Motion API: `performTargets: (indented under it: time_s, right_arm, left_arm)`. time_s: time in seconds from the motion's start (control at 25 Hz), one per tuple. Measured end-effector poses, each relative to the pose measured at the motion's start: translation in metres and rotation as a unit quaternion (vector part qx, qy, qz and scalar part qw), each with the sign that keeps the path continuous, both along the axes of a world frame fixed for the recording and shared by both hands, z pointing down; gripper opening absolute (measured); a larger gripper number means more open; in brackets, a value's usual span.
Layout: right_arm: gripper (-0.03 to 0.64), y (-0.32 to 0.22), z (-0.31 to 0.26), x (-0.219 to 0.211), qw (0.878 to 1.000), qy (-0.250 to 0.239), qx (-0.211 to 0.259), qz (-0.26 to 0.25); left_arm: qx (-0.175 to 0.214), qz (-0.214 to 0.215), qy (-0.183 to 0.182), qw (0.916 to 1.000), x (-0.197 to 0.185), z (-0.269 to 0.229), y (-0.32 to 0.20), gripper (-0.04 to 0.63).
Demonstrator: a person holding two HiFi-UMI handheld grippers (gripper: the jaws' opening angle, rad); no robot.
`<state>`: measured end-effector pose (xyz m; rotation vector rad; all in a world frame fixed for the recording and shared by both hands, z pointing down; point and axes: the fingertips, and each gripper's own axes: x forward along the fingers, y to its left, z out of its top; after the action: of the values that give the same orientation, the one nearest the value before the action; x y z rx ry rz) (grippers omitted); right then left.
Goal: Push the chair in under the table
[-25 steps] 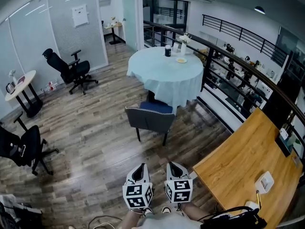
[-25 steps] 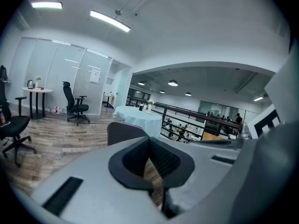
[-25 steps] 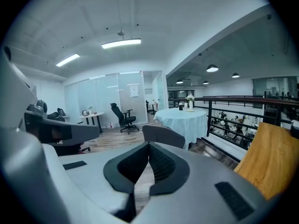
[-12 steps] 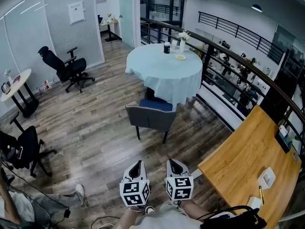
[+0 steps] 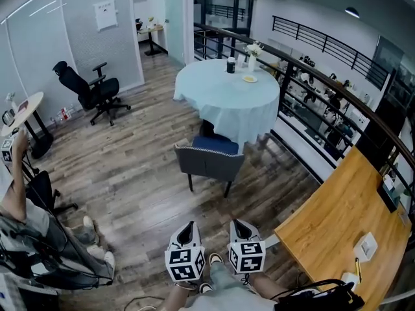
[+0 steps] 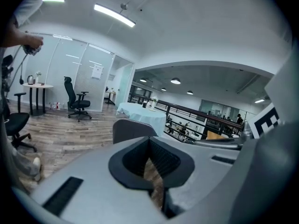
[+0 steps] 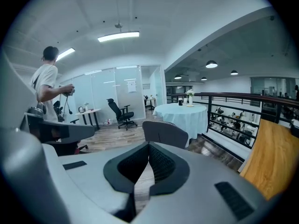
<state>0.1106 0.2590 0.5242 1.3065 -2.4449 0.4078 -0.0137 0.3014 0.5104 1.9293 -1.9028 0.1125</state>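
Wooden floor (image 5: 142,173), chair (image 5: 209,162), its blue seat in head view only

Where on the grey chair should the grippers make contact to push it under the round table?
Probably on the chair at the backrest's top edge, coming from the near side: its back faces the person and its blue seat points toward the table.

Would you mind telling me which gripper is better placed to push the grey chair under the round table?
Left, marginally: in the head view the left gripper lines up nearer the chair back's middle, the right gripper nearer its edge. Both are shut, empty and well short of it.
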Motion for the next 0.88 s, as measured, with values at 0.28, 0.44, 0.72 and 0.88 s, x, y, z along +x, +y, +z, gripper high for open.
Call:
performTargets:
  time_s: [0.28, 0.44, 0.72, 0.88]
  right_arm:
    - [0.015, -0.04, -0.011, -0.025, 1.0, -0.007, 0.015, -0.013]
    - [0.015, -0.067, -0.009, -0.034, 1.0, -0.01, 0.011, -0.018]
    - [0.015, -0.115, -0.016, -0.043, 1.0, -0.014, 0.009, -0.027]
    - [0.017, -0.14, -0.014, -0.042, 0.999, -0.015, 0.006, -0.03]
  left_arm:
    - [0.004, -0.006, -0.011, 0.9999, -0.017, -0.002, -0.035, 0.003]
    - [0.002, -0.013, -0.011, 0.9999, -0.026, -0.001, -0.06, 0.003]
    - [0.005, -0.023, -0.015, 0.9996, -0.032, -0.011, -0.106, 0.003]
    - [0.002, -0.027, -0.018, 0.9995, -0.032, -0.009, -0.129, 0.003]
